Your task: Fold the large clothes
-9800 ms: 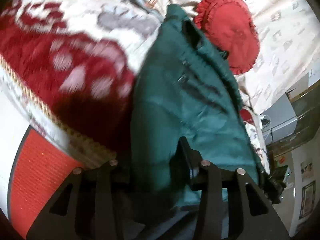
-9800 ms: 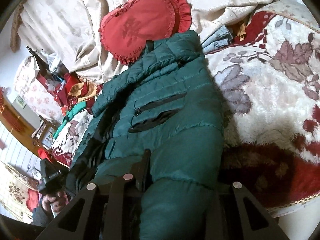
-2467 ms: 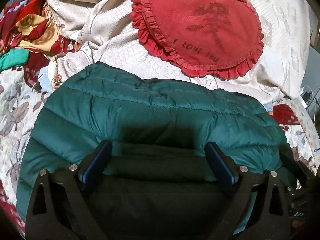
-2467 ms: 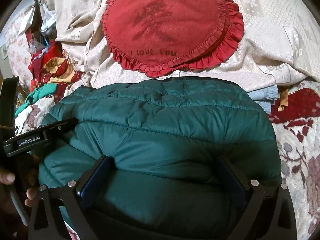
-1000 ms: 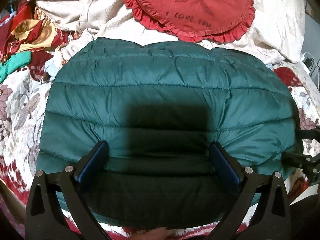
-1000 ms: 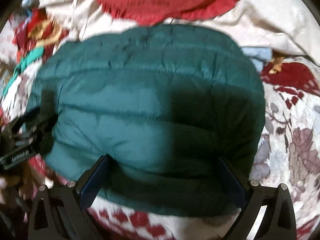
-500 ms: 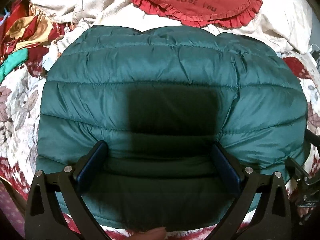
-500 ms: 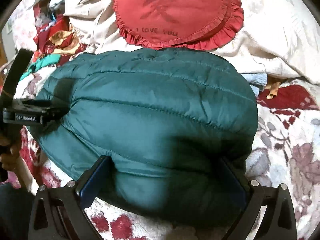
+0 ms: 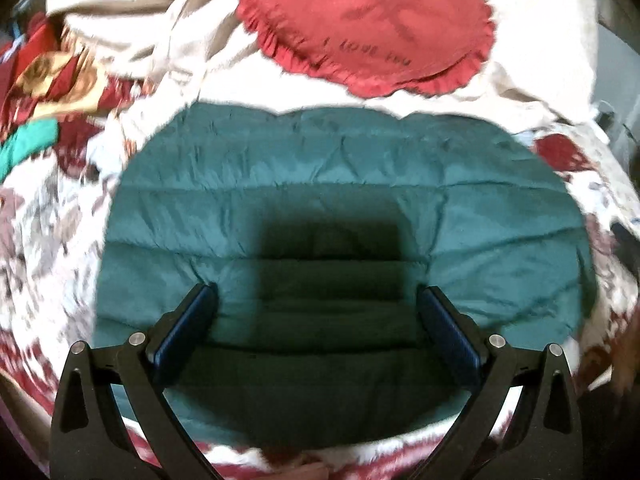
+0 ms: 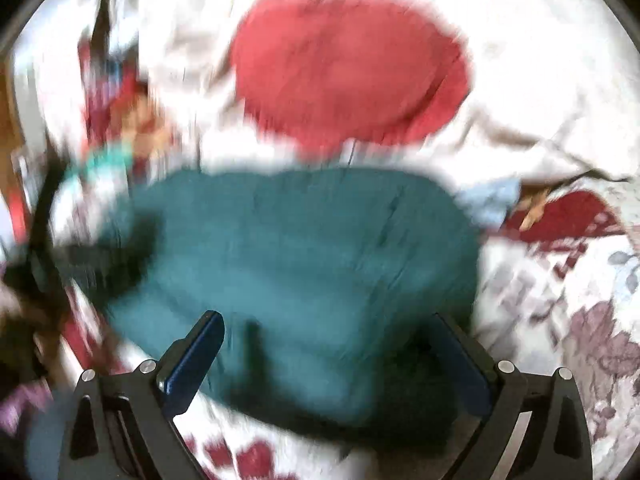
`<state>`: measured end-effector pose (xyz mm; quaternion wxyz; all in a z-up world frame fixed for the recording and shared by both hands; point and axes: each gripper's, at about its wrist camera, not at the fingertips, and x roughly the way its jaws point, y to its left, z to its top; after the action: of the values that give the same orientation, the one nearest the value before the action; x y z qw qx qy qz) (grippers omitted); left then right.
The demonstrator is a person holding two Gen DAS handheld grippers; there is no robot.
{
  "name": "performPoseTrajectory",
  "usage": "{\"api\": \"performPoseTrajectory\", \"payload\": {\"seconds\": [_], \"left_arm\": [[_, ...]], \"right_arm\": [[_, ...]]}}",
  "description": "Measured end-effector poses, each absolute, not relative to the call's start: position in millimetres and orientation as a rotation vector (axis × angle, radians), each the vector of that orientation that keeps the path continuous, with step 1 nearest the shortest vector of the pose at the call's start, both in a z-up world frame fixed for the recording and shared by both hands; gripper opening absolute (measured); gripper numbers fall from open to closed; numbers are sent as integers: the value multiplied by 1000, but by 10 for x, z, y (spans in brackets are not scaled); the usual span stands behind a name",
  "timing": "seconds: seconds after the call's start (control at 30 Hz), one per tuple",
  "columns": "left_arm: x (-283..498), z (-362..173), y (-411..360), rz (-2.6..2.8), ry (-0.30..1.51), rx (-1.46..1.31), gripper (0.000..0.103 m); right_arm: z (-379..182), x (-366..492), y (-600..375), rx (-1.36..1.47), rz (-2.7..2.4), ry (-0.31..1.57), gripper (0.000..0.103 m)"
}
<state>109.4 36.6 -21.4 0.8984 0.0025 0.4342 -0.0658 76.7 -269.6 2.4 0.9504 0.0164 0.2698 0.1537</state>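
— Both hand-held grippers are spread wide and grip nothing: the left hand-held gripper hangs over the near half of the dark green quilted puffer jacket, the right hand-held gripper over its near right corner.

— And where's the jacket?

— On the bed, folded into a squat bundle on the white-and-maroon floral blanket, with the red heart-shaped frilled cushion just beyond it on the cream bedspread. The right view is too blurred for me to make out seams.

— So what's left?

— Tidying, I'd say. Puffy down wants to spring back, so press flat and slowly along the quilting lines, squeeze the air towards the open edge, and keep the fingertips off the slippery shell so nothing drags the layers askew.

— Could it unfold?

— It might, if let go in a hurry.
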Motion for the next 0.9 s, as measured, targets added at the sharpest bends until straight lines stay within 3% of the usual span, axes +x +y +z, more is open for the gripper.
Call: {"api": "performPoseTrajectory", "payload": {"seconds": [0.07, 0.2, 0.33, 0.43, 0.6, 0.77, 0.9], "left_arm": [[1094, -64, 505, -154, 853, 18, 103], [1426, 36, 1078, -52, 850, -18, 103], [1696, -85, 1912, 19, 876, -242, 103], [1710, -210, 2284, 19, 878, -353, 103], [1686, -359, 2378, -141, 859, -484, 103], [2033, -669, 2127, -296, 969, -458, 103], [2268, -795, 2099, -335, 989, -462, 103]], "right_arm": [[137, 852, -3000, 105, 248, 505, 102], [-17, 1473, -3576, 245, 285, 663, 102], [-444, 1981, -3788, 379, 390, 825, 102], [-569, 2116, -3830, 472, 480, 838, 102], [-722, 2277, -3854, 585, 601, 825, 103], [-722, 2337, -3891, 676, 687, 786, 103], [-682, 2323, -3768, 600, 680, 807, 103]]}}
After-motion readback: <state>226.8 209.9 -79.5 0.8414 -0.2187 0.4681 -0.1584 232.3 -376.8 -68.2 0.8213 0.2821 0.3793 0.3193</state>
